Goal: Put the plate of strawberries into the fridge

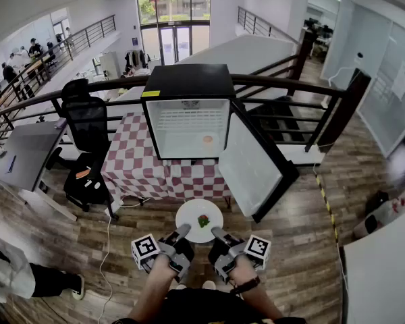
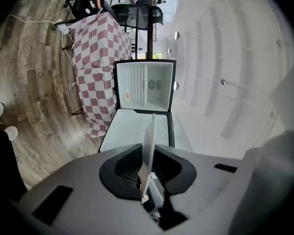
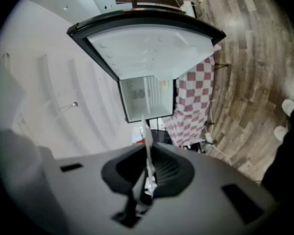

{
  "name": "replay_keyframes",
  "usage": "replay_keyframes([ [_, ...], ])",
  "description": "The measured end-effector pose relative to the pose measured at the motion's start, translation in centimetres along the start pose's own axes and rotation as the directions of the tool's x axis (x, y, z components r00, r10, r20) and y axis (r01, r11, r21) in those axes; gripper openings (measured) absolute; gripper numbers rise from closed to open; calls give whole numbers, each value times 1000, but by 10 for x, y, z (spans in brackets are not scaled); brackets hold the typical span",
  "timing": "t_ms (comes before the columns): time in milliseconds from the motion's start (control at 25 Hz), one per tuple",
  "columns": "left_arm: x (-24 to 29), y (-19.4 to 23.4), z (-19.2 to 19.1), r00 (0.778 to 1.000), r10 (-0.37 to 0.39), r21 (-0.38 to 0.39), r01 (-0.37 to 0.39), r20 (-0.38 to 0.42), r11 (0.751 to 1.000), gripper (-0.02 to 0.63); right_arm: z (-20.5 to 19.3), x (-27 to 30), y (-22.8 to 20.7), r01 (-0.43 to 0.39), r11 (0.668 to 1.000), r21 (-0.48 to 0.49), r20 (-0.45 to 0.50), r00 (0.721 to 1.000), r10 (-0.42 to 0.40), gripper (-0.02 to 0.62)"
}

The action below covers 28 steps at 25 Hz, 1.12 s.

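wooden floor, checkered table at 12 o'clock bearing open fridge, door jutting toward 2 o'clock, chair at 10, left claw and right claw clamping plate

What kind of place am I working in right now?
Probably an office or lab mezzanine: a black railing runs along an open edge, an office chair sits beside a grey desk, and the mini fridge stands on a cloth-covered table.

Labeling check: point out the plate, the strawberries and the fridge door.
plate [image 1: 187, 216], head view, bare white surface left of centre
strawberries [image 1: 203, 221], head view, middle of the fruit
fridge door [image 1: 250, 164], head view, white inner panel
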<state>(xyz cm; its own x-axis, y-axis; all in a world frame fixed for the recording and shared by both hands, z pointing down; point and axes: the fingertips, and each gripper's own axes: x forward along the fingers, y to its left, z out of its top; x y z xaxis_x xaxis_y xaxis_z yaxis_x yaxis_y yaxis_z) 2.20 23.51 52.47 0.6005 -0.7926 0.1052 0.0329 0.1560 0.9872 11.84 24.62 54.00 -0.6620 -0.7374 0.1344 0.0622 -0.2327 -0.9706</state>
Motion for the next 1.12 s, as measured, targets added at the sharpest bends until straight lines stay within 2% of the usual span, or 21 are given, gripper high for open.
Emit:
replay_keyframes([
  [160, -4, 7, -6, 1000, -28, -7, 28, 7, 1000, 48, -1, -5, -1, 2, 1000, -28, -17, 1000, -2, 35],
  [360, -7, 23, -11, 1000, -12, -21, 13, 20, 1000, 48, 1, -9, -13, -3, 1000, -12, -15, 1000, 3, 35],
  [520, 2, 38, -5, 1000, 10, -49, -10, 11, 999, 48, 10, -3, -26, 4, 1000, 9, 9, 1000, -4, 41],
  [680, 26, 44, 8, 999, 21, -71, -23, -26, 997, 49, 32, 14, -28, 32, 998, -46, 67, 997, -29, 40],
  [800, 50, 39, 33, 999, 20, -67, -23, -40, 997, 48, 49, 42, -22, 12, 999, -41, 106, 994, -8, 41],
  [960, 82, 22, 84, 998, 19, -45, -21, -58, 999, 48, 67, 98, -8, -18, 1000, -23, 109, 994, 21, 40],
  [1120, 116, -2, 139, 997, 2, -22, -3, -73, 1000, 48, 86, 160, 18, -21, 997, -80, 95, 995, 29, 40],
])
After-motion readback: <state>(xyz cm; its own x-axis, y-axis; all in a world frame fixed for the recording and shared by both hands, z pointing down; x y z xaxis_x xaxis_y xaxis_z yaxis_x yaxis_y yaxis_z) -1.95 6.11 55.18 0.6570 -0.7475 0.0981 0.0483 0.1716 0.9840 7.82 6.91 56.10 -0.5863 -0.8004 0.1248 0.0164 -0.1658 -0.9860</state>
